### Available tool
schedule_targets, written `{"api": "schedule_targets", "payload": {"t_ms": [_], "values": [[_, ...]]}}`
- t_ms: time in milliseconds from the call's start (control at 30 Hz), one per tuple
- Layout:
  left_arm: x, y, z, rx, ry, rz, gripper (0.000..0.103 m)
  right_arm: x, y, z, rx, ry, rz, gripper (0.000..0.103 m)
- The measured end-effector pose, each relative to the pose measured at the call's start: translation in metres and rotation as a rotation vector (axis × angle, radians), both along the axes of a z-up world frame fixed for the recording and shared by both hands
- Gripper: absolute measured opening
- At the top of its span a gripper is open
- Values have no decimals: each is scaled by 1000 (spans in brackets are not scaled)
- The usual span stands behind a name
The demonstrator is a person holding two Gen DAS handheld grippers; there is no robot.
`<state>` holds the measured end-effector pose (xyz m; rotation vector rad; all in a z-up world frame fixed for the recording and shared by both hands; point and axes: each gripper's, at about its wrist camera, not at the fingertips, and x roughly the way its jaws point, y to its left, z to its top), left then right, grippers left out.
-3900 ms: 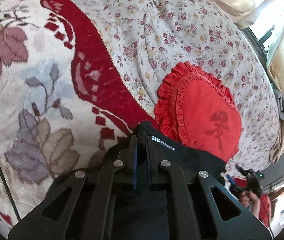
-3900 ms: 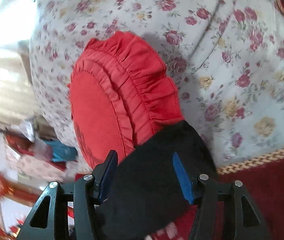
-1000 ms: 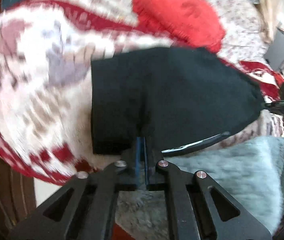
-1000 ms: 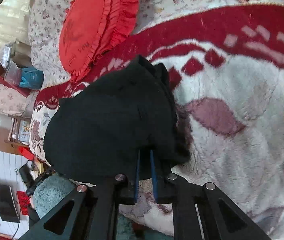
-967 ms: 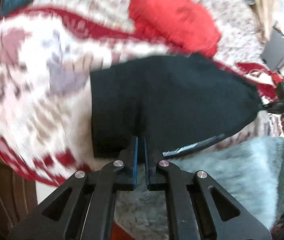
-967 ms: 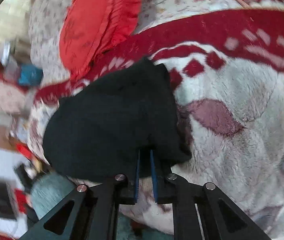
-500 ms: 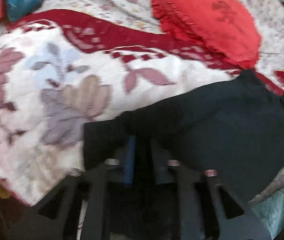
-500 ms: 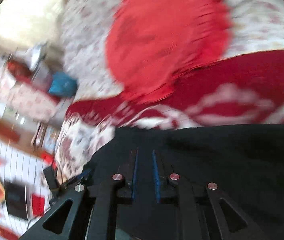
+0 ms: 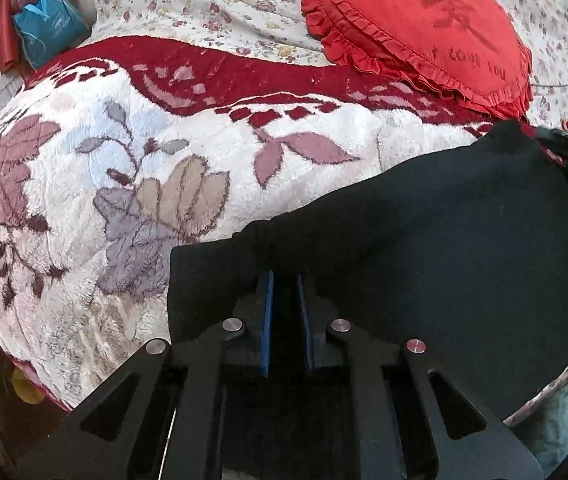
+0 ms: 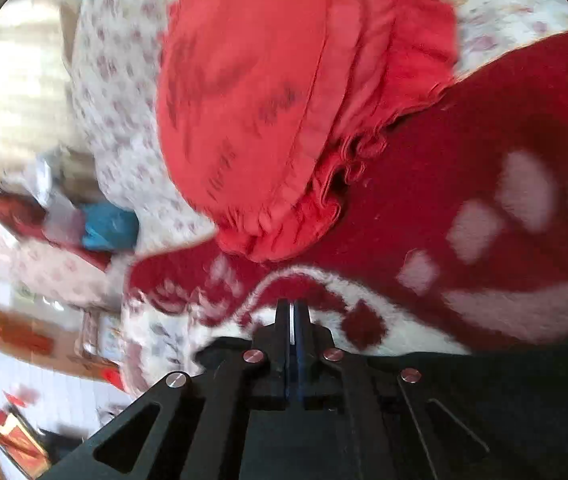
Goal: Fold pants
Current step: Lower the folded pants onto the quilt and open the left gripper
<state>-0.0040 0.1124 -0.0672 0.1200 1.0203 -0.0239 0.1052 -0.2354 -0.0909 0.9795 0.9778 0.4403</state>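
The black pants (image 9: 424, 248) lie folded on the plush blanket (image 9: 83, 184), filling the lower right of the left view and only a dark strip along the bottom right of the right view.

The left gripper (image 9: 283, 280) sits over the pants' near left corner with its jaws a narrow gap apart; they have just been opening, dark cloth shows in the gap, but the pads do not look pressed on it. The right gripper (image 10: 292, 312) has just closed, its jaws meeting with nothing visible between them, and its tips show against the blanket just past the pants' edge.

Risks, as I judge them: cloth lying between the left pads may snag and lift as that gripper backs off, pulling the fold open. The right view is smeared by motion, so a quick sweep of that gripper could drag the far edge. The deep, soft pile lets the stack sag and creep toward the bed's edge at lower right.

The bed carries a flowered sheet (image 9: 211, 4) at the top and a red heart pillow (image 9: 424, 28) at upper right. A blue bag (image 9: 49, 30) sits at upper left.
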Motion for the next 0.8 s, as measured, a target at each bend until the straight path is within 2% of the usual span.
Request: {"api": "schedule_targets", "payload": {"t_ms": [33, 67, 100, 133, 200, 233, 267, 333, 367, 400, 433, 467, 500, 567, 600, 700, 767, 800], "values": [[0, 1, 0, -6, -1, 2, 13, -7, -4, 4, 92, -15, 31, 3], [0, 1, 0, -8, -3, 3, 13, -15, -4, 10, 143, -36, 88, 5], [0, 2, 0, -8, -5, 2, 13, -25, -1, 17, 139, -54, 167, 7], [0, 1, 0, -5, -7, 0, 13, -34, 2, 20, 81, -48, 243, 7], [-1, 0, 0, 0, -9, -2, 13, -49, -8, 14, -58, 14, 303, 7], [-1, 0, 0, -1, -9, -3, 13, -57, -31, 4, -103, 70, 262, 7], [-1, 0, 0, -2, -9, -2, 13, -63, -64, -6, -86, 117, 178, 2], [-1, 0, 0, -6, -10, 6, 13, -82, -146, -19, 66, 143, -64, 1], [-1, 0, 0, -6, -12, 12, 13, -95, -182, -17, 102, 121, -185, 2], [-2, -1, 0, -2, -16, 18, 13, -112, -213, -13, 85, 106, -293, 7], [-2, -2, -1, 3, -18, 19, 13, -137, -244, -2, -29, 112, -420, 11], [-2, -3, -1, 11, -22, 18, 13, -151, -256, 5, -78, 101, -470, 12], [-2, -4, -1, 19, -25, 14, 13, -165, -263, 12, -63, 57, -479, 12], [-2, -5, -2, 27, -26, 5, 13, -177, -261, 14, 102, -28, -348, 12], [-1, -5, -2, 32, -27, 0, 13, -179, -249, 16, 150, -57, -229, 12], [-2, -5, -2, 40, -29, -9, 13, -179, -212, 21, 108, -84, -4, 12], [-1, -4, -2, 42, -29, -16, 13, -171, -194, 10, 80, -41, 35, 12], [-1, -4, -2, 44, -30, -21, 13, -166, -195, -1, 56, 28, 18, 12]]}}
